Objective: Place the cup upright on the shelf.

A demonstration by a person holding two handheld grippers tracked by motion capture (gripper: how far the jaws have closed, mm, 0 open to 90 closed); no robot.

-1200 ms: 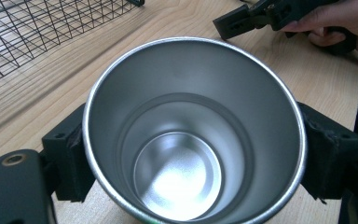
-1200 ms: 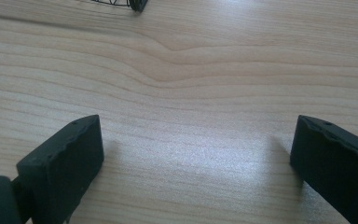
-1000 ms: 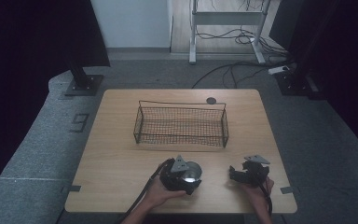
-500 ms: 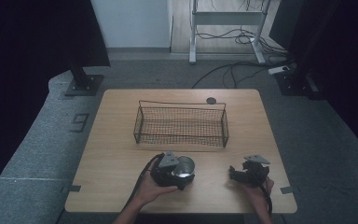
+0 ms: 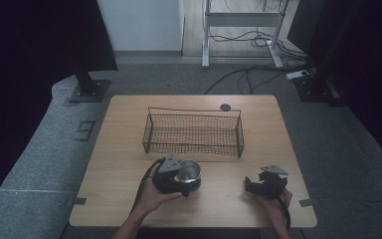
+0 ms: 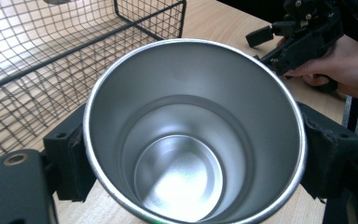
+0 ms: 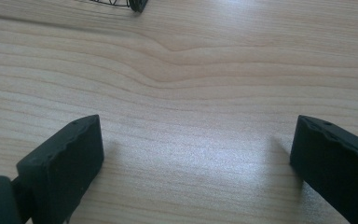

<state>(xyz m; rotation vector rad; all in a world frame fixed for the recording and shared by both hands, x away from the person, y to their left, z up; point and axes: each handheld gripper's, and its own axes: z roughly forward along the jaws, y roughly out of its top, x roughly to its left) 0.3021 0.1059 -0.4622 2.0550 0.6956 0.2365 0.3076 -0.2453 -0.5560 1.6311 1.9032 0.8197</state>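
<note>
We have one steel cup (image 6: 193,135) clamped in our left gripper (image 5: 175,177), its two black jaws pressed against opposite sides of the wall just under the rim, with the mouth facing the gripper's camera. It sits over the near part of the table (image 5: 129,129), just in front of the wire basket (image 5: 193,133) and not yet in it. We judge the cup stiff and fairly light: thin polished metal, hollow and empty, so it will not give under the jaws, but the smooth curved wall could slip or twist if the squeeze slackens. Taking it across the widest part near the rim, as we do, looks sound; a hold lower on the taper would tend to slide. It should stand a knock, though it would ring and roll if dropped. Our right gripper (image 5: 267,182) rests low at the near right of the table, jaws spread wide with only bare wood between them. By our count: one cup, one basket, two grippers, and one small dark disc (image 5: 225,107) at the far edge behind the basket.
</note>
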